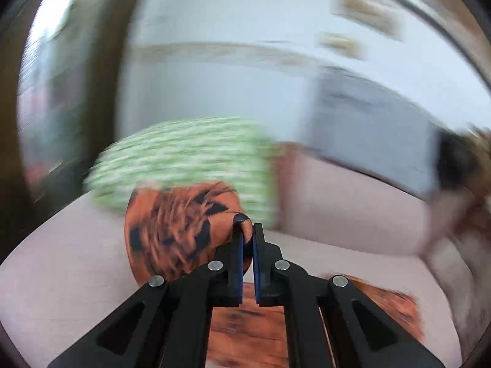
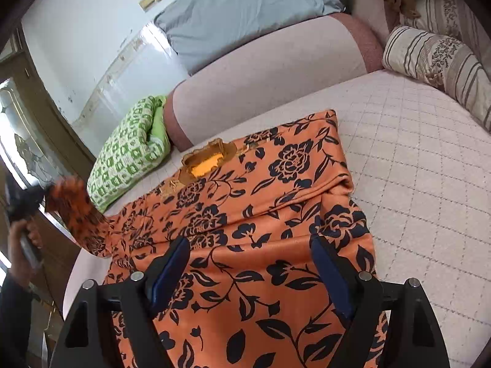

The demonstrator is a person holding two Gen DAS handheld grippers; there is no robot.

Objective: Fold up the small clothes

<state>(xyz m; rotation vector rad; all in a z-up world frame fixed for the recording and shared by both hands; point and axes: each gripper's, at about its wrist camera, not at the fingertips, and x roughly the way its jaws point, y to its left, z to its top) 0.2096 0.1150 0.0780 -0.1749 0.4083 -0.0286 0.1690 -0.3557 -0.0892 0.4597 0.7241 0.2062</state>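
The left gripper point(image 1: 248, 230) is squeezed shut on a corner of the orange cloth top with black flowers and leaves point(image 2: 260, 224). A small fold of the cloth point(image 1: 245, 225) pokes up between its two blue pads point(image 1: 238, 263), and a bunch of cloth hangs just to the left of the tips. The left wrist view is very blurry. In the right wrist view, a hand point(image 2: 23, 239) holds that gripper up at the left edge, with the lifted end of the top rising to it.

The right gripper point(image 2: 250, 263) is wide open. It hangs over the lower part of the top, and its pads hold nothing.

The top lies spread on a pale pink quilted sofa seat point(image 2: 414, 159). Its long side runs from the near edge up toward the sofa back, and its neck hole point(image 2: 208, 161) is at the far end. A green and white checked cushion point(image 2: 129, 150) sits just beside the top on the left. A striped cream pillow point(image 2: 435, 58) lies well apart on the right.
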